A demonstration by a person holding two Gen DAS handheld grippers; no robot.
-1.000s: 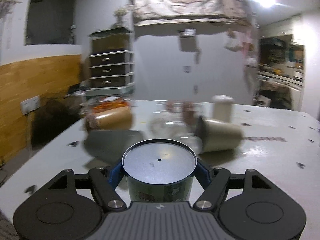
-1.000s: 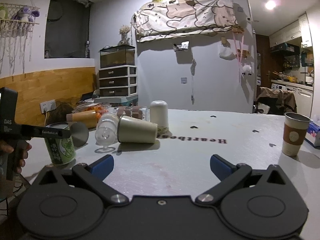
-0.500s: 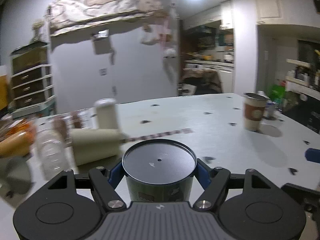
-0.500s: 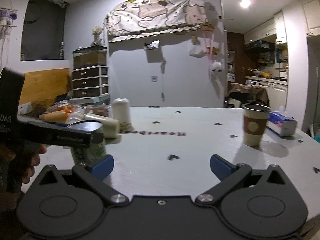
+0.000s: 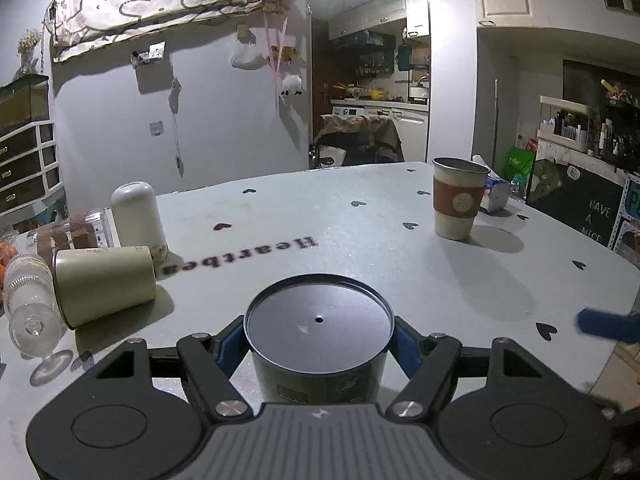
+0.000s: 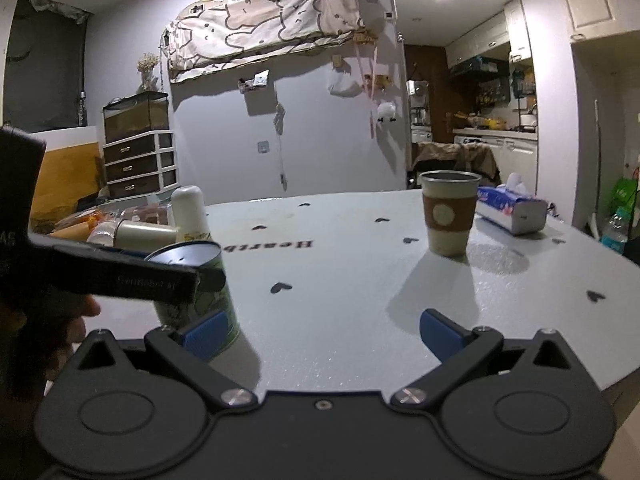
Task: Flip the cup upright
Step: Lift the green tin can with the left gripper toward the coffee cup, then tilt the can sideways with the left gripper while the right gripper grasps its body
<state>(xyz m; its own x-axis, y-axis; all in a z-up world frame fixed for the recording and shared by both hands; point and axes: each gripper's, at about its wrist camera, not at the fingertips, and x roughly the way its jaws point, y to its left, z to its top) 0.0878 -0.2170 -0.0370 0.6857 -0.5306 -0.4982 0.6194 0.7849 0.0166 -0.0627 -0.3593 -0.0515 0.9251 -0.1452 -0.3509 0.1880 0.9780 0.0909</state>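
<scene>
Left gripper (image 5: 319, 346): blue pads pressed against both sides of the green cup (image 5: 319, 360), high on its wall.
Green cup: inverted, flat dark metal base up with a small centre hole; printed green wall. In the right wrist view (image 6: 200, 300) its lower end is at or just above the table (image 6: 340, 320); contact cannot be told.
Right gripper (image 6: 320, 330): fingers spread wide, nothing between them, low over the near table, just right of the cup.
Risk 1: smooth, slightly tapered wall under narrow pads; the cup may slip or spin during the turn.
Risk 2: turning this low would likely catch the rim on the table.
Risk 3: the right gripper is near; a swinging cup could strike its left pad (image 6: 206, 330).
Table: pale matte sheet, black heart marks and lettering.
Beige cup (image 5: 104, 284): lying on its side, left, matte.
Clear glass (image 5: 32, 312): ribbed, on its side, touching the beige cup.
White bottle (image 5: 138, 216): round-topped, standing behind.
Paper cup (image 5: 458, 202): upright, brown sleeve, well apart at far right.
Tissue pack (image 6: 512, 210): soft blue-white block beyond it.
</scene>
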